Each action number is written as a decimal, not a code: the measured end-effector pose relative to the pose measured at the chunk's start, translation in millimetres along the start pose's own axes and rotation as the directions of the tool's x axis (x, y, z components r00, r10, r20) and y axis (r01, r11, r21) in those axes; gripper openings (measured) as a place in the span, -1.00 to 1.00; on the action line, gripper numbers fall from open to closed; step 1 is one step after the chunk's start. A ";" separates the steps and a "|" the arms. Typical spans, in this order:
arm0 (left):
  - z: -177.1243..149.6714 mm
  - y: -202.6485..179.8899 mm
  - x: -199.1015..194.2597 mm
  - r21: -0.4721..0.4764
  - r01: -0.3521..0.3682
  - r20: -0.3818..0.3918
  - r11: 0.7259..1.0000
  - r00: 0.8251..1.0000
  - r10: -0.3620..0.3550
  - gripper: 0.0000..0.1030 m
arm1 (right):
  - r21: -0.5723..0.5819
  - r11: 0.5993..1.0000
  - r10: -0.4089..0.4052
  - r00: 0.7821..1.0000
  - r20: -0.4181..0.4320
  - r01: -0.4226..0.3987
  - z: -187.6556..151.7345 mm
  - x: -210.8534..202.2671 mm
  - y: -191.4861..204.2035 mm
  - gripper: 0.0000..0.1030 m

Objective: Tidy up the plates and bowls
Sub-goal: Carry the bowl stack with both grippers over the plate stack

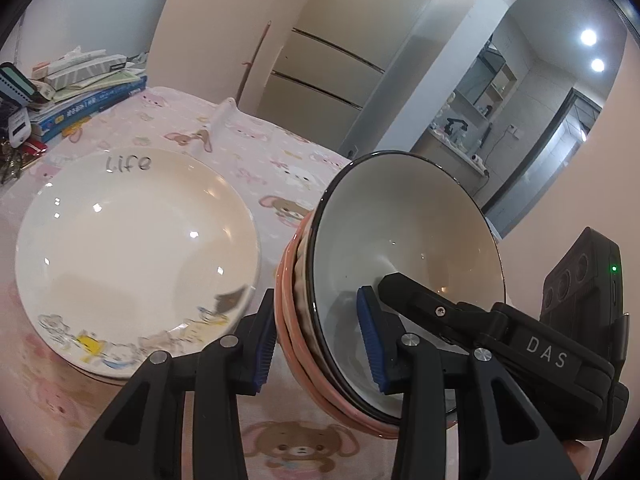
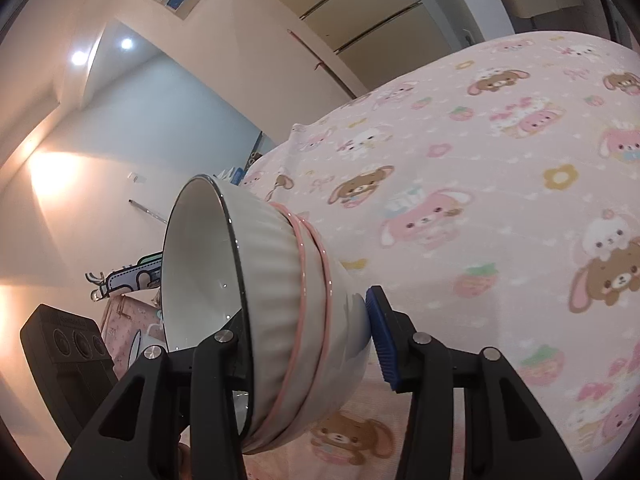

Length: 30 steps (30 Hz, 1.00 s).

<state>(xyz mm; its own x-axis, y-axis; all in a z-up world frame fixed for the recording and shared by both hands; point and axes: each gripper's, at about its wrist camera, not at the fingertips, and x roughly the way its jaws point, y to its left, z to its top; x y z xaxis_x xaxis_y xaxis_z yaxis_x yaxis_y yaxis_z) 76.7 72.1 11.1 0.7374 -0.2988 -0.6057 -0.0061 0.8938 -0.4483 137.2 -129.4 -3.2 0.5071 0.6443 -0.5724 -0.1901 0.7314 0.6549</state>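
A stack of nested bowls [image 1: 400,232], a grey ribbed bowl with a black rim inside pink-rimmed ones, hangs tilted on its side above the pink tablecloth [image 1: 280,168]. My left gripper [image 1: 316,340] is shut on its wall, one blue pad outside and one inside. My right gripper [image 2: 312,340] is shut on the same bowl stack [image 2: 280,280], with its left finger inside and its blue pad [image 2: 382,336] against the base. A large white plate [image 1: 136,248] marked "Life" lies on the cloth left of the stack.
Books and boxes [image 1: 88,88] are piled at the table's far left corner, with keys beside them. A fridge [image 1: 332,60] and a doorway to a kitchen stand beyond the table. Patterned cloth [image 2: 500,200] stretches to the right of the stack.
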 end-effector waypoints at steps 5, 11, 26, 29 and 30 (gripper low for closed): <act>16.7 28.5 -19.1 -0.025 -0.024 0.034 0.999 0.999 0.024 -0.20 | -0.034 0.999 0.020 1.000 -0.020 -0.021 2.4 20.6 32.0 -0.14; 32.1 68.8 -36.4 -0.051 -0.061 0.074 0.997 0.995 0.065 -0.20 | -0.078 0.995 0.054 0.996 -0.067 -0.060 4.1 54.2 70.4 -0.14; 40.1 122.1 -15.3 -0.116 -0.097 0.023 0.988 0.995 0.100 -0.20 | -0.069 0.997 0.035 0.986 -0.163 -0.047 0.2 119.2 85.2 -0.14; 38.8 124.5 -9.8 -0.120 -0.103 0.006 0.987 0.995 0.105 -0.20 | -0.057 0.998 0.029 0.984 -0.177 -0.040 -0.3 124.3 81.1 -0.14; 38.2 125.3 -8.2 -0.121 -0.105 0.003 0.987 0.994 0.106 -0.20 | -0.055 0.998 0.028 0.983 -0.180 -0.038 -0.2 126.0 80.5 -0.14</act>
<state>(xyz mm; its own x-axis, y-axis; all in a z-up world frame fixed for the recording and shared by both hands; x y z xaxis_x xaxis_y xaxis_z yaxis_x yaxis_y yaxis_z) 95.6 199.4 -15.0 0.7348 -0.2010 -0.6478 -0.1653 0.8732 -0.4585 185.6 10.7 -22.7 0.3419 0.6940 -0.6336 -0.2557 0.7175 0.6479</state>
